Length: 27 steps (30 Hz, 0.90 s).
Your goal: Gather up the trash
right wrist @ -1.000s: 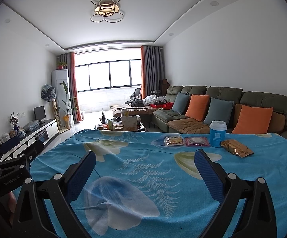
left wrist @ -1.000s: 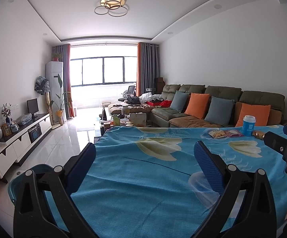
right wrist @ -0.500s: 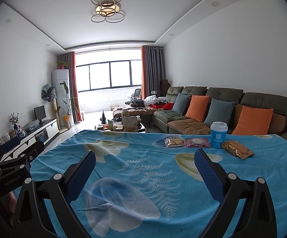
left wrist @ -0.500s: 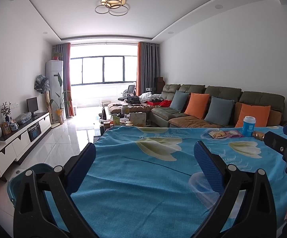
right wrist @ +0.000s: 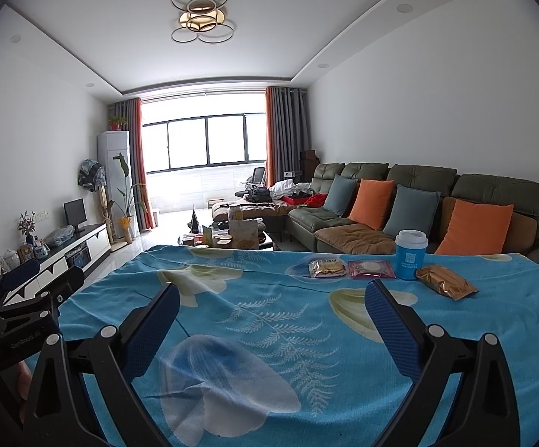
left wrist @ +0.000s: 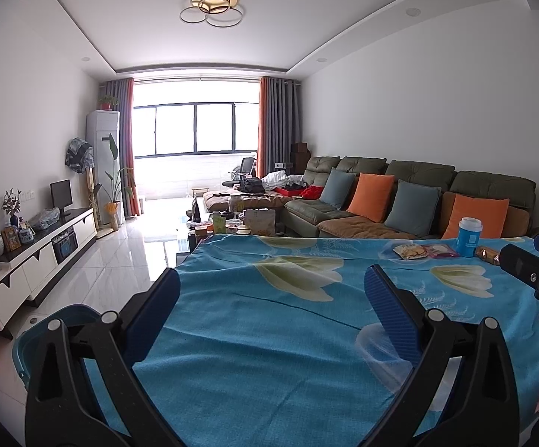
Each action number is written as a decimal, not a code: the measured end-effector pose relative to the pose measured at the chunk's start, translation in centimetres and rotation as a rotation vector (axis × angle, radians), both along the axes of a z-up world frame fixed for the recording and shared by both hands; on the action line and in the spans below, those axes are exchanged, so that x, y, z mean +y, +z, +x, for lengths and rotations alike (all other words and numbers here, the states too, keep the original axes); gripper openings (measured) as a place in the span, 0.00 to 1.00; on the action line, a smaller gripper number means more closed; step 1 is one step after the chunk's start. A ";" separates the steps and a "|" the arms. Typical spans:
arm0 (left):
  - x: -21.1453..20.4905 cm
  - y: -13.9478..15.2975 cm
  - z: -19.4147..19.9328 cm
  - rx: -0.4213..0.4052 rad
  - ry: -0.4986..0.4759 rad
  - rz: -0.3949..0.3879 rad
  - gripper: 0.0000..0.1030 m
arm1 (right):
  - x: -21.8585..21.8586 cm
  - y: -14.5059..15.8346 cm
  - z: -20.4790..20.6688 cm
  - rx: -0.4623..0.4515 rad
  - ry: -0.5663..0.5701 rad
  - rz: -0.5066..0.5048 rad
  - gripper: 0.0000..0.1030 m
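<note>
Both grippers are hovering low over the near edge of the worktop, which is draped in a blue floral cloth, and neither is touching anything. The left gripper is holding its fingers spread wide with only cloth showing between them; the right gripper is doing the same, fingers released and carrying nothing. All the trash is sitting in a loose row toward the far right side of the worktop, well apart from both grippers: a clear snack packet lying flat, a pink packet just beside it, a blue cup with a white lid standing upright, and a crumpled brown wrapper nearest the right gripper's side. A blue bin is peeking out at the lower left of the left wrist view, below the worktop edge, and looks like the likely place for the rubbish, though its inside is hidden. Judging from this, the collecting is not yet under way: four pieces are waiting untouched, and nothing is seen gathered. What is remaining is the whole job, each piece to be reached, pinched and carried off, with the right gripper lying closer to the row.
</note>
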<state>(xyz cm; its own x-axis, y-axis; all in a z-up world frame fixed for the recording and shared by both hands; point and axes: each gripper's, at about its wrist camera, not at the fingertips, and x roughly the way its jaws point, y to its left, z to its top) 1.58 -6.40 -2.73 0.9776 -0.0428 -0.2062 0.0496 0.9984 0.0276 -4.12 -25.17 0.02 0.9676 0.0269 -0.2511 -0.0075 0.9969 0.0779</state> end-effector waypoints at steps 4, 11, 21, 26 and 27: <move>0.0 0.0 0.0 0.002 0.000 0.000 0.95 | 0.0 0.0 -0.1 0.001 -0.001 0.000 0.93; 0.0 0.0 0.1 0.004 0.000 0.001 0.95 | 0.0 0.0 -0.1 0.001 0.000 0.001 0.93; 0.0 -0.4 0.0 0.013 0.000 -0.001 0.95 | -0.1 -0.3 0.0 0.007 0.001 0.004 0.93; 0.0 -0.3 0.2 0.020 -0.003 -0.001 0.95 | -0.1 -0.3 0.0 0.007 0.001 0.003 0.93; 0.0 -0.3 0.2 0.020 -0.003 -0.001 0.95 | -0.2 -0.2 0.0 0.005 0.002 0.004 0.93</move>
<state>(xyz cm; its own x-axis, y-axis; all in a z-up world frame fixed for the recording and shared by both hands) 1.73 -6.40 -3.00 0.9731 -0.0455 -0.2257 0.0527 0.9983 0.0257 -4.14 -25.32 -0.22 0.9662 0.0298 -0.2562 -0.0089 0.9966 0.0824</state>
